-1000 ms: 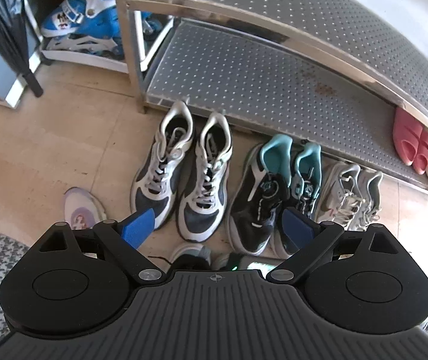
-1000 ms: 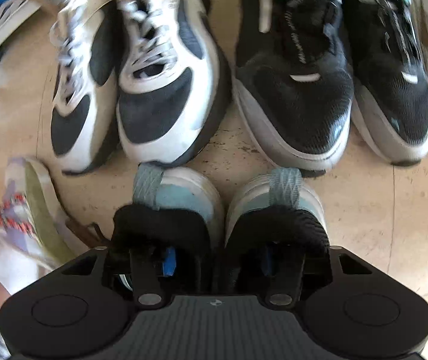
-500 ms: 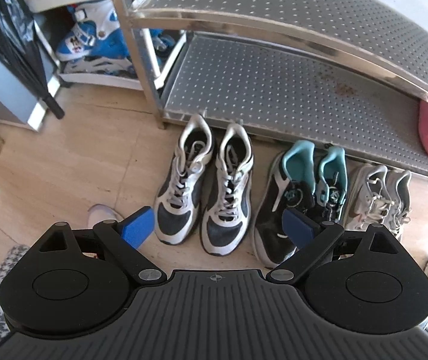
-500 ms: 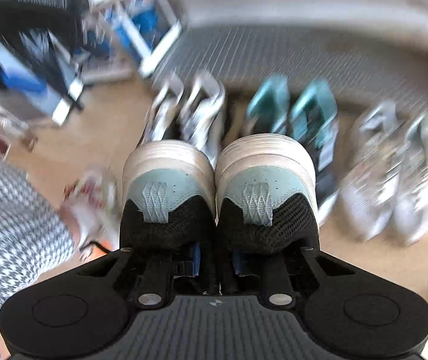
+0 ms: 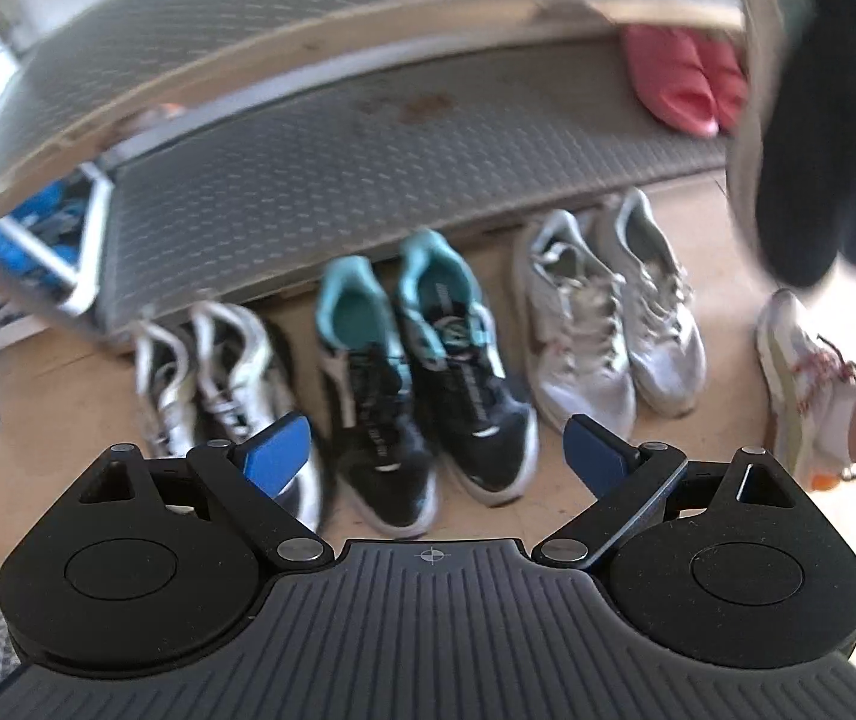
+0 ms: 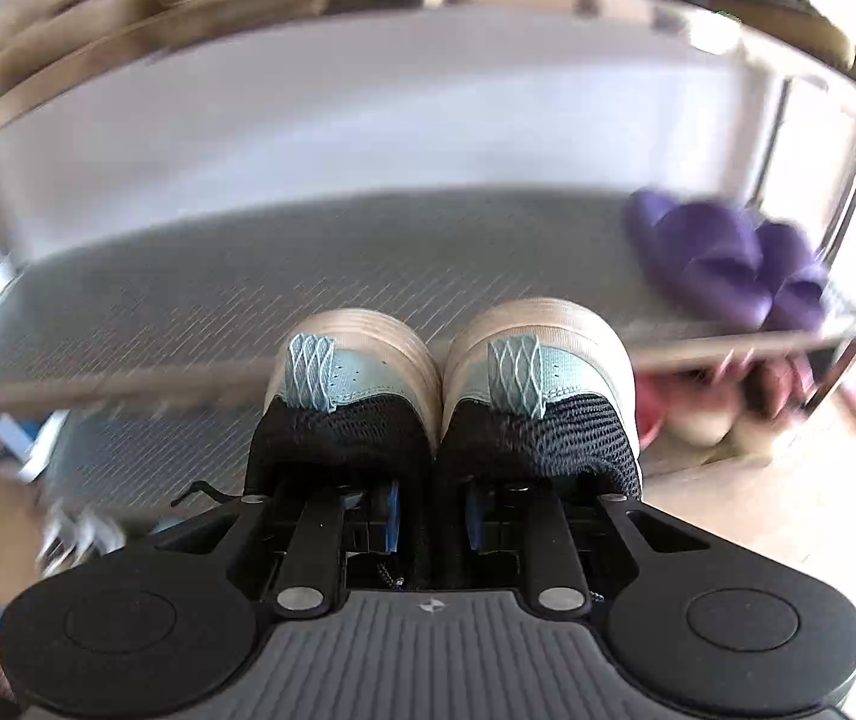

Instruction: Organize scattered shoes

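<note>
My right gripper (image 6: 430,519) is shut on a pair of black sneakers with pale blue heel tabs (image 6: 451,384), held side by side in the air before a perforated metal shelf (image 6: 236,276). The same pair shows in the left wrist view (image 5: 817,120) at the upper right. My left gripper (image 5: 436,447) is open and empty above the floor. Below it stand a black-and-teal pair (image 5: 422,372), a white-and-black pair (image 5: 218,372) and a light grey pair (image 5: 607,312), lined up in front of the rack's lowest shelf (image 5: 338,180).
Purple slippers (image 6: 727,258) sit on the shelf at the right. Pink slippers (image 5: 679,78) lie on the lowest shelf. A person's foot in a white sneaker (image 5: 805,384) is on the floor at right. Blue skates (image 5: 38,222) are left of the rack.
My right gripper has risen with the sneaker pair from floor level up to the shelf. My left gripper has swung right, so the floor row has shifted left in its view.
</note>
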Available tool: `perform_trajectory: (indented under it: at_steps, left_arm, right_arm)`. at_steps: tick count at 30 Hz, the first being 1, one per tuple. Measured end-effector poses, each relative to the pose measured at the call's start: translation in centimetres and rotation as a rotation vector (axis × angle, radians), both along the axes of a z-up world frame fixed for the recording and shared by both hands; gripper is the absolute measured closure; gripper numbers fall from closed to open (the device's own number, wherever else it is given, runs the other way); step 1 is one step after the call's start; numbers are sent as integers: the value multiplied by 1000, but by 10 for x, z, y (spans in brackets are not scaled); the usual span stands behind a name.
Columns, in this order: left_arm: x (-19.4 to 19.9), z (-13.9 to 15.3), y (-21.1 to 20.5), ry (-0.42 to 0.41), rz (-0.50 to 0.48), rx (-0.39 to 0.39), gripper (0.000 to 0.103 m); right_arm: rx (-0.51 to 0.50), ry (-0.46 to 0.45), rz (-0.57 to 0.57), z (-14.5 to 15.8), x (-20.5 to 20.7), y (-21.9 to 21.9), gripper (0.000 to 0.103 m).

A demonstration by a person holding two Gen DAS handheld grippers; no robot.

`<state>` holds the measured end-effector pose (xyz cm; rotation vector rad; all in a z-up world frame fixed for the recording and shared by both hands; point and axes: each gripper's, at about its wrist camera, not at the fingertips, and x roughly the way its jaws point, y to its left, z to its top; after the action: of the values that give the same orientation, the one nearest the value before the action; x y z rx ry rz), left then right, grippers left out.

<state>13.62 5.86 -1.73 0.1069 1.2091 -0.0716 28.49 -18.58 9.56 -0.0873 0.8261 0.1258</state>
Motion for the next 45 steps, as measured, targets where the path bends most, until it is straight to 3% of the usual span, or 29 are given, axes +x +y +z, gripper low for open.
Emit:
perform_trajectory:
  at_steps: [3, 4, 6, 9, 10, 11, 15, 16, 17, 18, 22, 24, 26, 29, 30, 31, 34, 37, 39, 43, 45]
  left_arm:
    - [11, -7, -7, 24, -34, 10, 8]
    - [13, -9, -8, 31, -40, 14, 8]
    - [17, -14, -9, 47, -51, 22, 8]
    - [20, -19, -6, 67, -55, 26, 8]
    - [20, -21, -5, 72, -50, 27, 8]
    - [19, -22, -4, 77, -46, 28, 8]
    - [19, -27, -2, 93, -25, 21, 8]
    - [18, -27, -4, 97, -30, 17, 8]
    - [18, -28, -6, 101, -36, 12, 8]
    - [18, -29, -7, 103, -41, 13, 8]
    - [18, -33, -14, 112, -62, 37, 8]
    - [19, -34, -16, 108, -67, 46, 8]
    - [21, -33, -19, 104, -82, 37, 8]
    - [23, -31, -30, 99, -117, 7, 8]
    - [24, -31, -34, 101, -132, -1, 8]
    - [25, -30, -38, 103, -148, -8, 8]
    - [27, -29, -44, 92, -166, -7, 8]
    - [28, -27, -48, 83, -173, -14, 8]
    - [28, -26, -56, 74, -200, -24, 8]
    - [24, -26, -68, 64, -249, -22, 8]
    - [22, -27, -70, 67, -248, -7, 8]
  right_arm:
    - [-29, -65, -31, 9, 72, -1, 81]
    - [-44, -103, -29, 8, 98, 2, 76]
    - [-89, -138, 8, 0, 122, -3, 68]
    - [-117, -156, 52, -22, 145, -6, 65]
    - [-110, -171, 24, -29, 144, -8, 49]
    - [-109, -194, 3, -34, 142, -10, 43]
    - [-60, -216, -17, -39, 137, -27, 36]
    - [-65, -209, -25, -38, 137, -31, 25]
    - [-75, -203, -39, -40, 139, -33, 5]
    - [-92, -198, -60, -43, 141, -33, 1]
    - [-67, -120, -120, -55, 156, -44, 3]
    - [-32, -159, -146, -61, 152, -44, 2]
    - [2, -215, -164, -62, 145, -43, 14]
    - [46, -255, -190, -48, 141, -45, 21]
    - [61, -269, -199, -43, 140, -46, 19]
    - [75, -282, -208, -39, 138, -47, 5]
    - [120, -322, -234, -25, 134, -49, 11]
    - [164, -361, -261, -11, 129, -51, 1]
    - [193, -388, -278, -2, 127, -53, 1]
    - [134, -389, -239, 9, 94, -58, 1]
    - [105, -346, -231, 12, 80, -63, 3]
